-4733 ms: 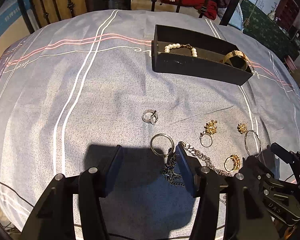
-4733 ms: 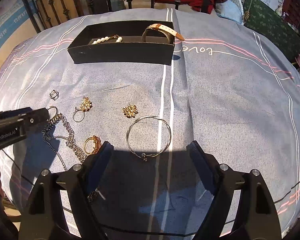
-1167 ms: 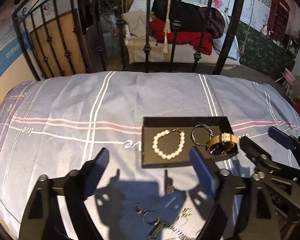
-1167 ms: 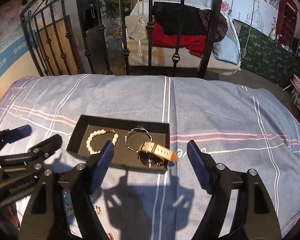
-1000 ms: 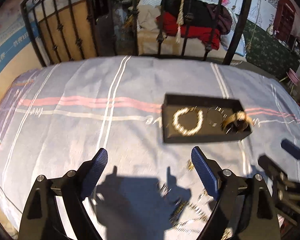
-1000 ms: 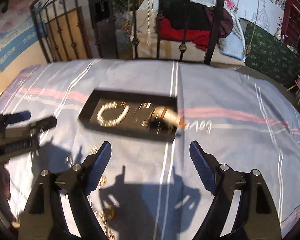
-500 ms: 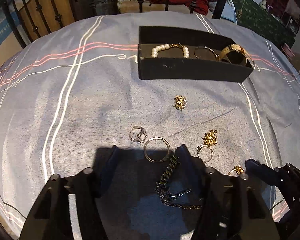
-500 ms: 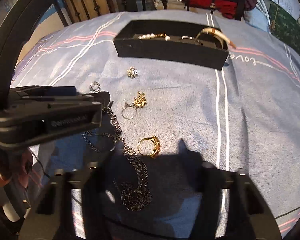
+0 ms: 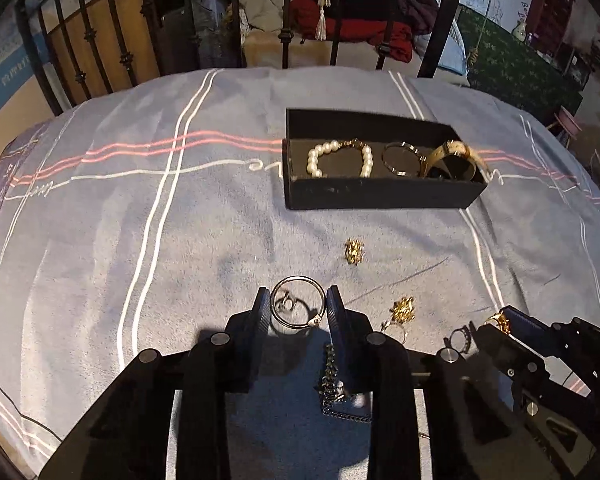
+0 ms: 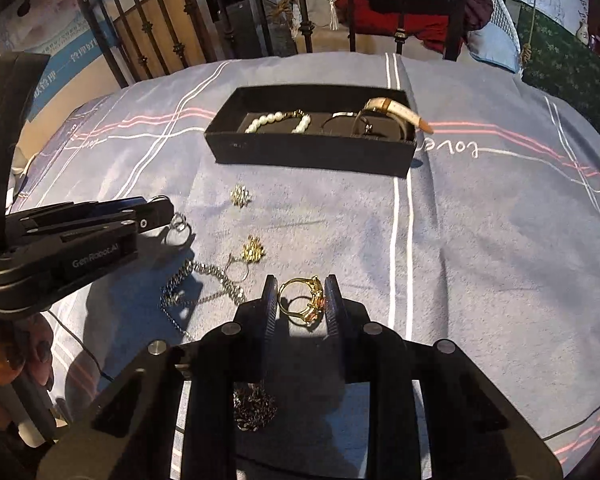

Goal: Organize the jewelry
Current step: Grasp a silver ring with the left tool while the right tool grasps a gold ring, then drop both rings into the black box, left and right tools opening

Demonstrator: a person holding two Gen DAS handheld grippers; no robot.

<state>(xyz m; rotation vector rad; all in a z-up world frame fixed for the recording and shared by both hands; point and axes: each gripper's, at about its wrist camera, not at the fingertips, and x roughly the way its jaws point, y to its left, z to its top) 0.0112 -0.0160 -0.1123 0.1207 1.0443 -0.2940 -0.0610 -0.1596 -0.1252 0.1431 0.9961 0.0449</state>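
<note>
One black tray (image 9: 376, 196) sits far on the striped bedspread (image 9: 100, 240), holding a pearl bracelet (image 9: 338, 158). The left gripper (image 9: 298, 308) pinches a silver hoop (image 9: 298, 300); the right gripper (image 10: 300, 298) clamps a gold ring (image 10: 302, 300).

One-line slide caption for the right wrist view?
Right gripper shut on gold ring; black tray ahead.

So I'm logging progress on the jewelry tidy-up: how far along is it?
Partly done. The black box already holds a pearl bracelet, a thin bangle and a watch. In hand: the left claw is closed on a silver hoop, the right claw on a gold ring. Left on the cloth: two gold earrings, a chain and a small ring.
</note>
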